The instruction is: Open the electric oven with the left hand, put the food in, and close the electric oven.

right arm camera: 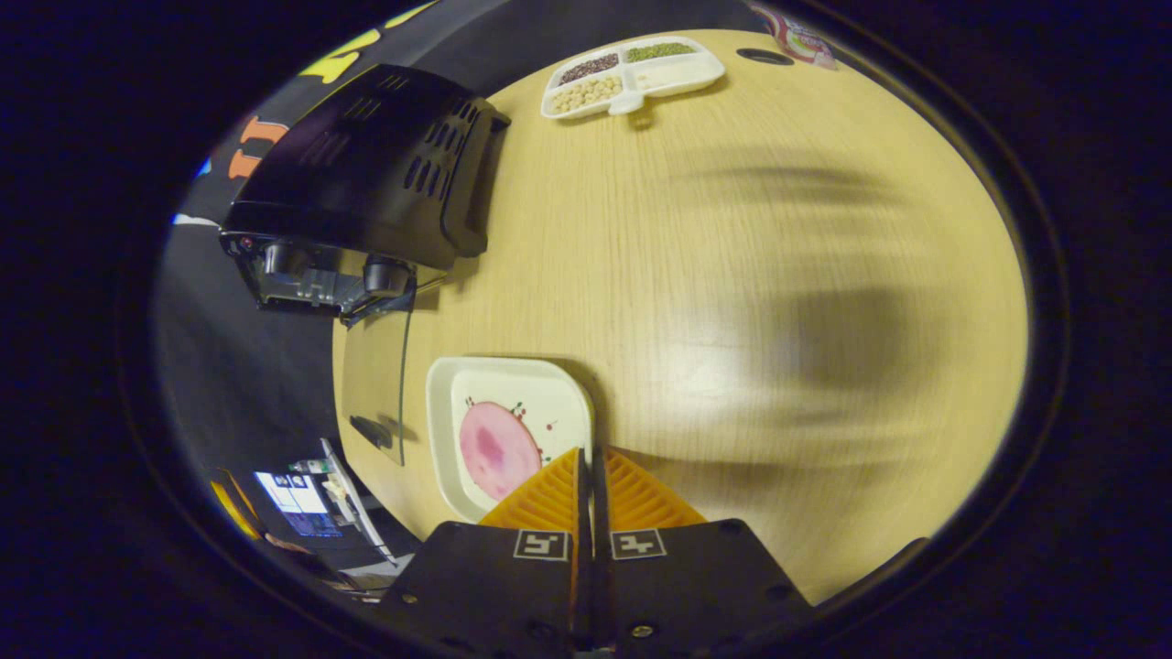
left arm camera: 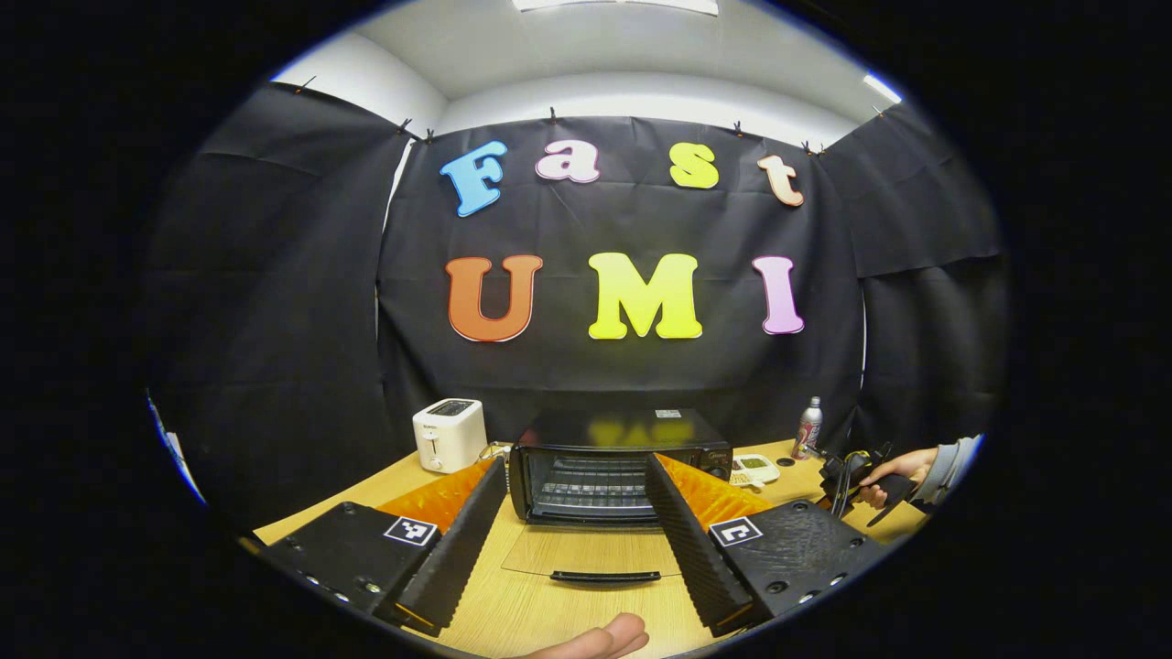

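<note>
Left gripper (left arm camera: 579, 499) gapes before one open oven (left arm camera: 619, 462); right gripper (right arm camera: 587, 471) pinches one plate (right arm camera: 508, 435) bearing one ham slice (right arm camera: 499, 450)

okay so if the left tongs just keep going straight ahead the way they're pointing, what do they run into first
Probably the oven: the open left tongs point over its lowered glass door toward the rack inside. Depth is hard to judge; if they dip, the door comes first.

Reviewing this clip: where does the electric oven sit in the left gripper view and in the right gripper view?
Left gripper view: the oven sits centre, low, between the open fingers, facing the camera.
Right gripper view: the oven lies upper left, seen from above and tilted.
Shared landmark: its glass door, folded flat on the table in both.
</note>
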Motion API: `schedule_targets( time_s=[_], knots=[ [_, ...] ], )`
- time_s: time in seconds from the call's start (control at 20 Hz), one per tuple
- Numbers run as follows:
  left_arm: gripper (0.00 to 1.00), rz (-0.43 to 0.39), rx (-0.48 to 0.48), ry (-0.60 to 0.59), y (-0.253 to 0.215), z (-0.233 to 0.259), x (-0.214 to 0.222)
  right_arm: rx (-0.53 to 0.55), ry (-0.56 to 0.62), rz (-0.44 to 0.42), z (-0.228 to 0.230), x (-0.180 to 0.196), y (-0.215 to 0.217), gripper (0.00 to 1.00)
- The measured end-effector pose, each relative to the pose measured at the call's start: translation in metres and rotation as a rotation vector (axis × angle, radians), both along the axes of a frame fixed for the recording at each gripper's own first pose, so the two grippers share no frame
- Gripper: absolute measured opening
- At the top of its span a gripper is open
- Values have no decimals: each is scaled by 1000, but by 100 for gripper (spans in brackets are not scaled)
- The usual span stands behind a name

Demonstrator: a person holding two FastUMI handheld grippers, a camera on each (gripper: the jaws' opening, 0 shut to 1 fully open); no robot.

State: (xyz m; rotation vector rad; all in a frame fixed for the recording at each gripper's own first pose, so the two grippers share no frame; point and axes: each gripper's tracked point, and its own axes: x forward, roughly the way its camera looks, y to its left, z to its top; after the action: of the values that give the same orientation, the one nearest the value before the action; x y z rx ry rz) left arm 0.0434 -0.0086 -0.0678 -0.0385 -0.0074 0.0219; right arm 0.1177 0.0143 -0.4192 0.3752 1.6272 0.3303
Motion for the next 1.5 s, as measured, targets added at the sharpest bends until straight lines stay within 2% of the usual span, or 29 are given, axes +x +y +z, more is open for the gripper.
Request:
schedule_targets(
  time_s=[0.35, 0.4, 0.45, 0.8, 0.9, 1.15, 1.4, 1.5],
  knots=[
    [92, 9, -2, 23, 4, -10, -13, 66, 14, -106, 3, -10, -5, 1],
    [92, 8, 2, 29, 4, -12, -15, 66, 6, -122, 5, -14, -9, 4],
    [92, 10, 7, 30, 6, -14, -18, 64, -3, -136, 8, -15, -13, 1],
    [92, -39, 9, 29, 4, -17, -39, 57, -101, -167, 54, -26, -9, 4],
    [92, -49, 5, 31, 6, -20, -45, 65, -121, -172, 68, -30, 1, 1],
    [92, -73, 7, 39, 21, -31, -58, 100, -153, -170, 98, -37, 41, 4],
    [92, -56, 23, 44, 49, -37, -68, 141, -143, -183, 98, -37, 97, 2],
    [92, -53, 19, 38, 58, -38, -72, 140, -152, -200, 94, -34, 118, 4]
  ],
)
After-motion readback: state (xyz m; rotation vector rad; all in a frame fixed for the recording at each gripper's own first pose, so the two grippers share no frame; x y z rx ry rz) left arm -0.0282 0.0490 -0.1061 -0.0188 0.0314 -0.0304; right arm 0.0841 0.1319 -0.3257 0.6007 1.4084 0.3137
